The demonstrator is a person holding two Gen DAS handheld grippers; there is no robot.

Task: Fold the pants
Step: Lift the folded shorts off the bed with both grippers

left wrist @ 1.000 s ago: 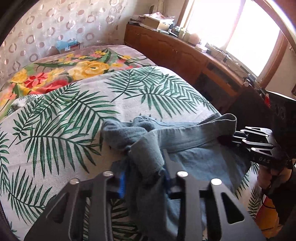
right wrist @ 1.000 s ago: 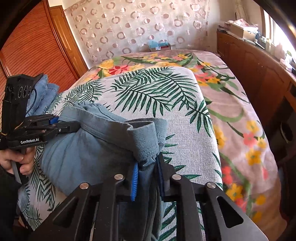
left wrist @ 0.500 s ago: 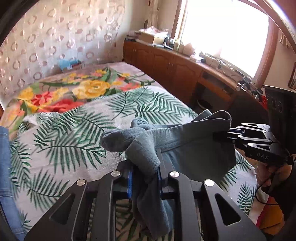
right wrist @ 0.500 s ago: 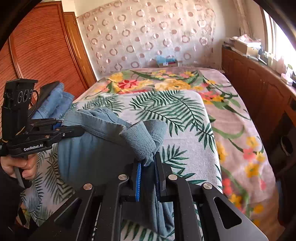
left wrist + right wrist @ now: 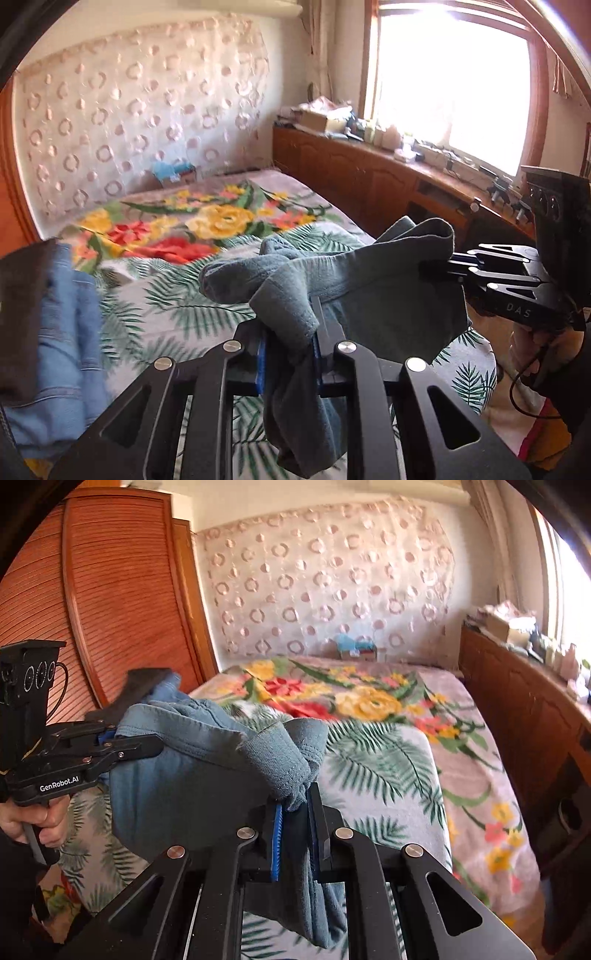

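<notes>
Holding one pair of grey-blue pants (image 5: 373, 291) bunched and unfolded in the air above the bed (image 5: 388, 760), left tongs (image 5: 288, 336) and right tongs (image 5: 295, 830) each clamping narrowly on a fistful of its cloth, folding barely beginning, one blue jeans pile (image 5: 62, 332) lying beside.

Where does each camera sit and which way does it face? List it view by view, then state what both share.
Left wrist: sits on the left gripper, looking along its fingers over the bed toward the window; the right gripper and its hand show at right.
Right wrist: sits on the right gripper, facing the headboard wall and wardrobe; the left gripper and hand show at left.
Shared: the grey-blue pants clamped in both grippers, the bed, folded jeans.
</notes>
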